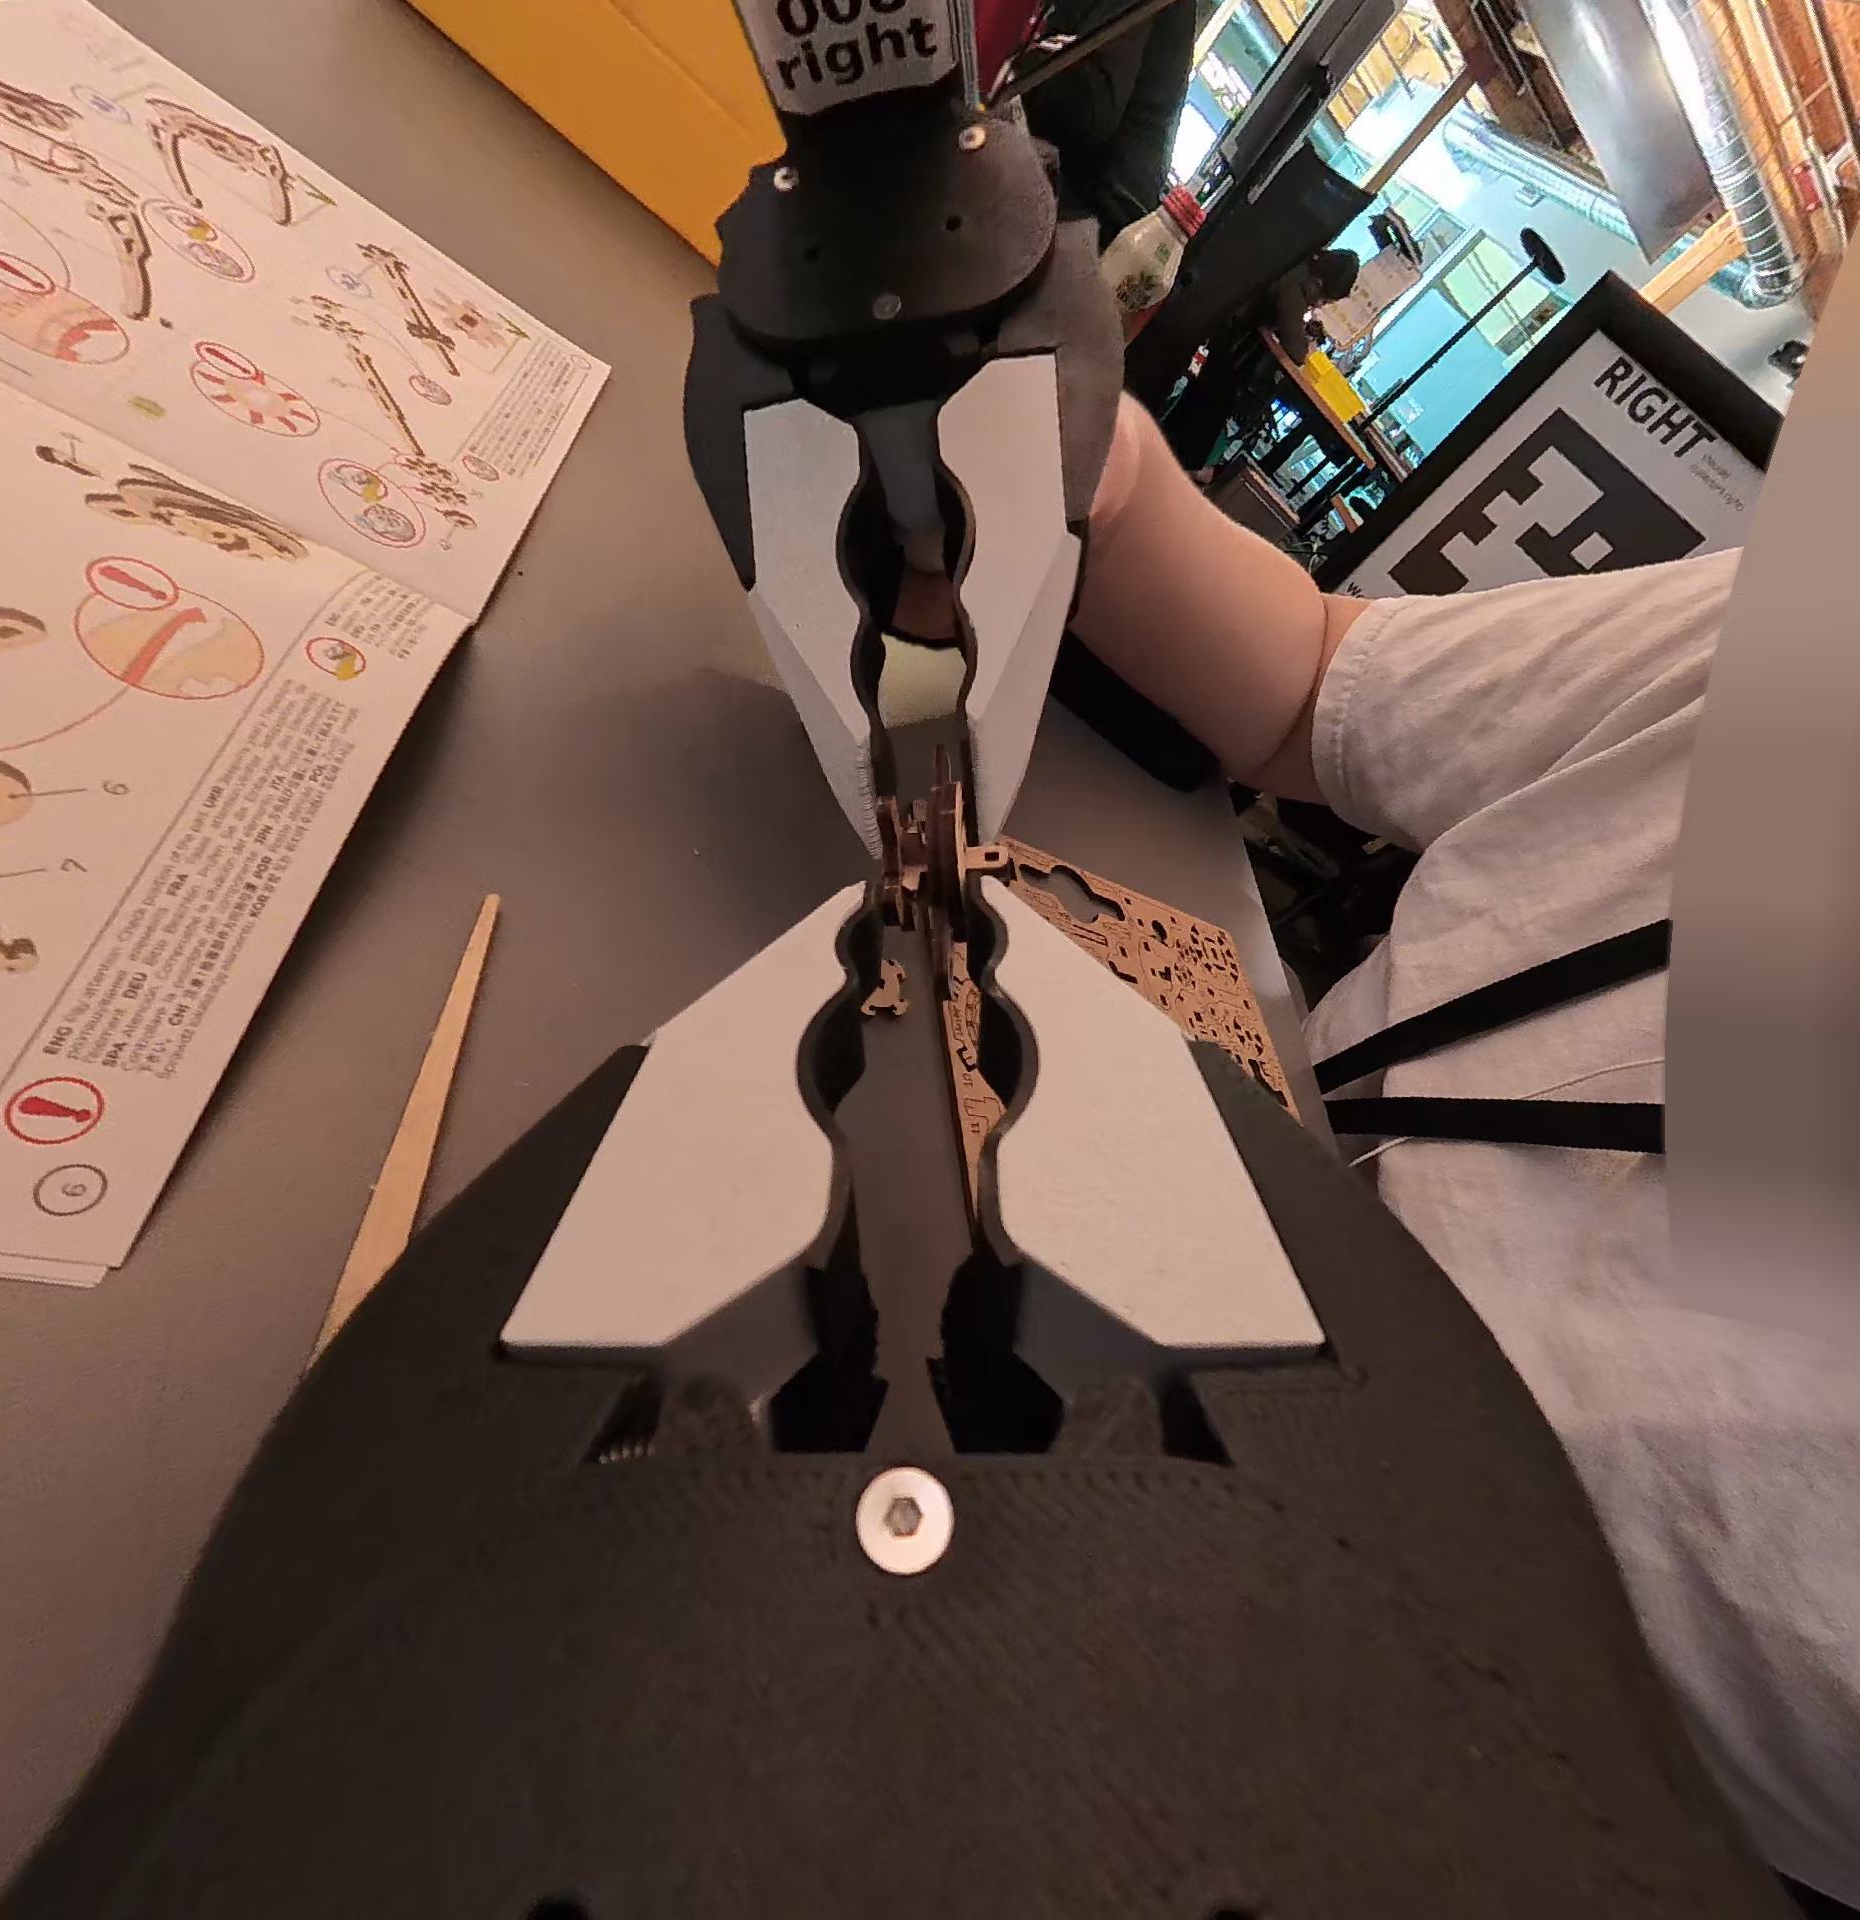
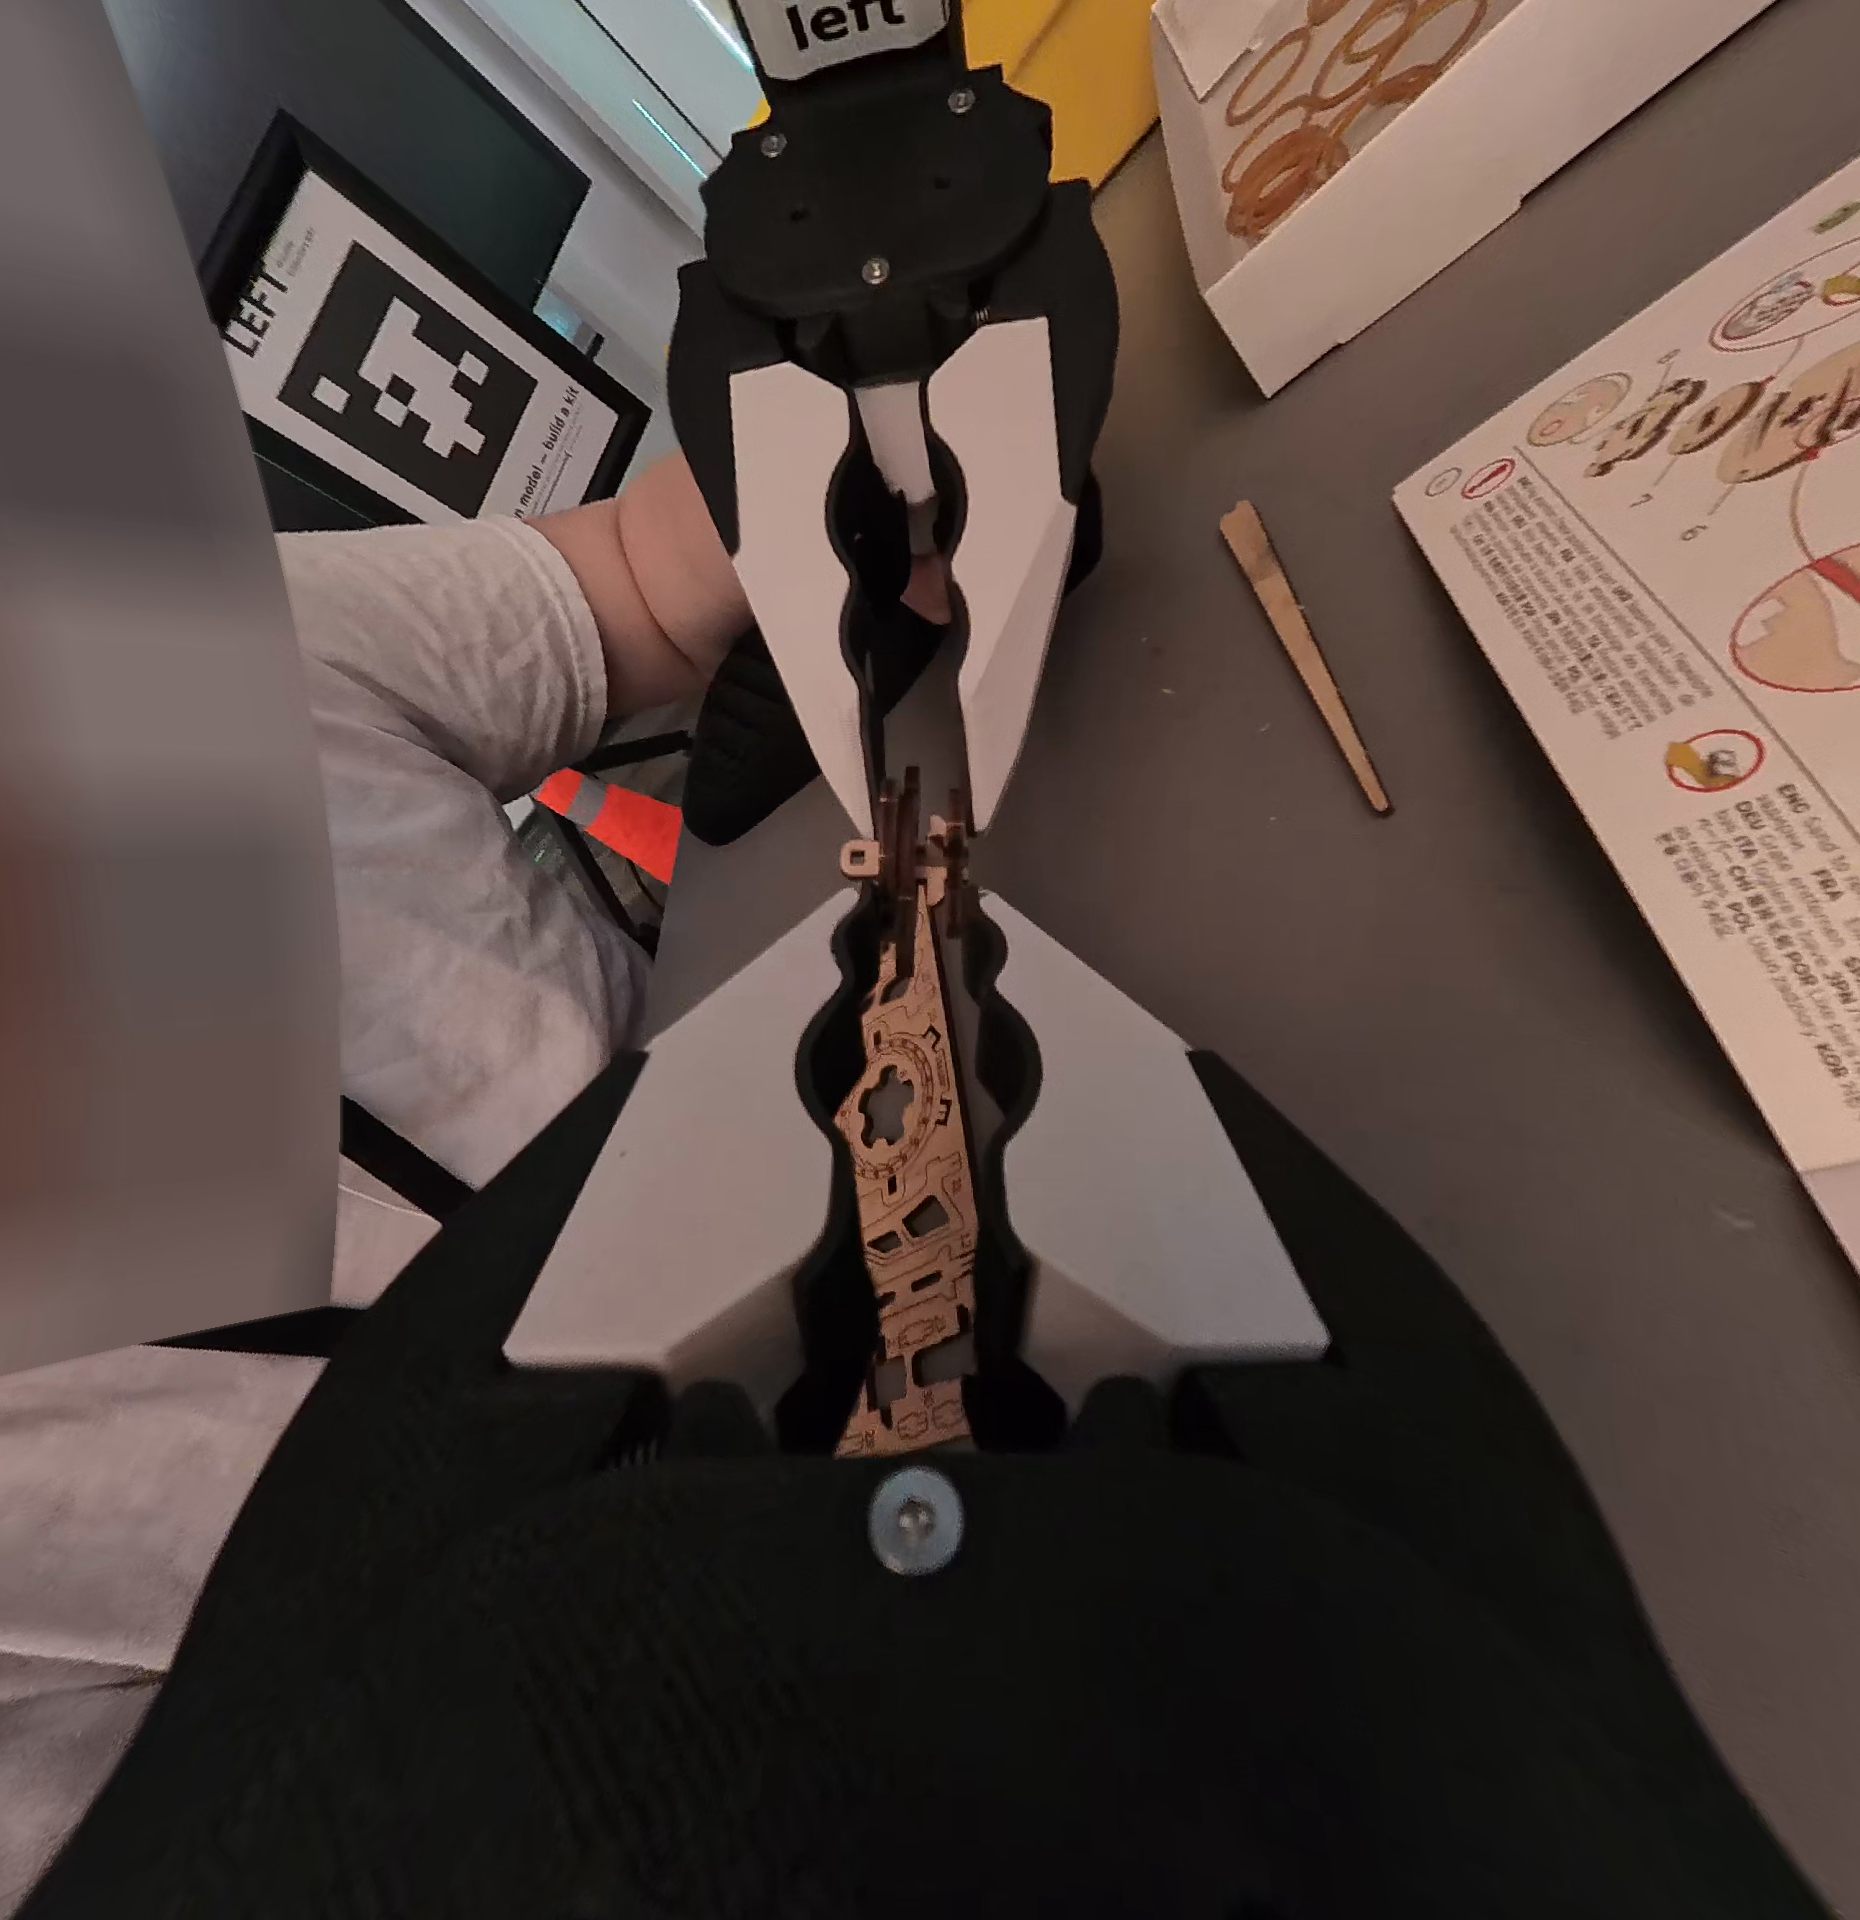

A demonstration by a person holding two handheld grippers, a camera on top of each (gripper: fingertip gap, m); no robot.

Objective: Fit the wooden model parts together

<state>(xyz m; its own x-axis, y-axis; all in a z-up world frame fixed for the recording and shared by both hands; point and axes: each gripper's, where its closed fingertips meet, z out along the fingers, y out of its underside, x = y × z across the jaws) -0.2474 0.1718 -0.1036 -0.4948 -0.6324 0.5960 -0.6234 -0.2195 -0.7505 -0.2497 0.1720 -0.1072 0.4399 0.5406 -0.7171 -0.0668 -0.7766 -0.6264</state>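
Right wrist view shows the right claw (image 2: 913, 914) clamped on the laser-cut wooden panel (image 2: 910, 1153), tip to tip with the left claw (image 2: 918, 821) pinching small wooden discs (image 2: 910, 831) above the surface (image 2: 1269, 935); joining seems underway, needing careful slot alignment next.

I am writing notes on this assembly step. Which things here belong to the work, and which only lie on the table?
In use: left gripper, right gripper, small wooden assembly between their tips.

Lying about: laser-cut wooden sheet, instruction booklet, wooden stick, white box of rubber bands.
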